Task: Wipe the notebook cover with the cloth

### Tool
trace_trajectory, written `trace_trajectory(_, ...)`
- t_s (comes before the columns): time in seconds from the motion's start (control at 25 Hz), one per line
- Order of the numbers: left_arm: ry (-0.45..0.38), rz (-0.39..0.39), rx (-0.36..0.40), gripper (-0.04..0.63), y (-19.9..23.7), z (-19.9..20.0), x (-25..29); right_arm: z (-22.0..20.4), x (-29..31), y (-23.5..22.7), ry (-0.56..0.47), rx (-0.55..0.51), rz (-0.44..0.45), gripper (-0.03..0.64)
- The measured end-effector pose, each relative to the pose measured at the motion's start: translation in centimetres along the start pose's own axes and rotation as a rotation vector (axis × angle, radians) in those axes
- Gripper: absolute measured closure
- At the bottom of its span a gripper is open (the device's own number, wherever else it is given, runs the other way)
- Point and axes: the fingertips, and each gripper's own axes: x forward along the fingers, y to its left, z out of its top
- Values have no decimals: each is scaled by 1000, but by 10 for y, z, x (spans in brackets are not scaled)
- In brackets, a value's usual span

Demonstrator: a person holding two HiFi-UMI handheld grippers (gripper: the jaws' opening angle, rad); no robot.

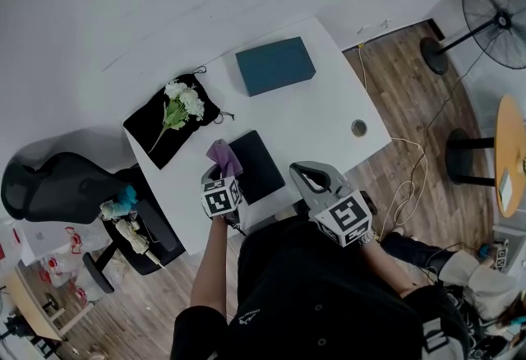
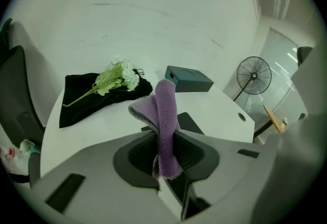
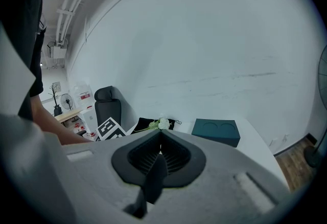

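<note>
So, the left tool (image 1: 219, 180) is clamping down on the fluffy purple cloth (image 1: 223, 155). Its jaws are pinching the lower end tight, and the rest is sticking up and flopping forward past the tips. The flat black rectangular notebook (image 1: 259, 166) is lying on the white bench (image 1: 329, 112) right in front of the person, close to the near edge. It's sitting just to the right of that cloth and partly under it, so the left tool is clearly the nearer one. The notebook's long axis is running away from the person, leaning a bit left at the far end. I'm guessing the wipe is either following that line or sweeping rightward across the cover. I can't tell if the cloth is actually touching the cover yet. The right tool (image 1: 302, 173) is hovering off the notebook's right side near the bench edge, jaws pressed together with nothing in them.

Further back a flat teal box (image 1: 275, 65) is sitting well apart from the notebook. Off to the left a black fabric pouch (image 1: 144, 124) is lying with white artificial flowers (image 1: 185, 99) on top. Around the bench there's a black office chair (image 1: 49, 182) on the left, wood-plank floor (image 1: 403, 79) on the right, and a black standing fan (image 1: 496, 18) in the corner
</note>
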Motion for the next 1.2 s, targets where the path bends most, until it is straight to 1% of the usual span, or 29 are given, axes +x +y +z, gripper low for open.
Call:
trace_trajectory(0.16, 1, -59, 27, 509, -32, 3, 5, -2, -1, 2, 1, -3, 2, 612)
trace_trajectory(0.4, 26, -127, 39, 509, -70, 1, 14, -2, -4, -5, 1, 5, -13, 612)
trace_trajectory(0.52, 48, -152, 32, 509, -84, -4, 20, -2, -5, -7, 6, 5, -18, 612)
trace_trajectory(0.68, 78, -176, 1, 509, -97, -11, 28, -4, -7, -10, 10, 14, -28, 612)
trace_trajectory(0.88, 113, -179, -4, 509, -107, -23, 36, -4, -9, -11, 12, 5, -23, 612)
trace_trajectory(1.08, 132, -167, 7, 511, -106, -35, 42, -10, -13, -13, 8, 17, -41, 612)
trace_trajectory(1.2, 139, -162, 8, 509, -105, -41, 44, -10, -14, -10, 12, 4, -30, 612)
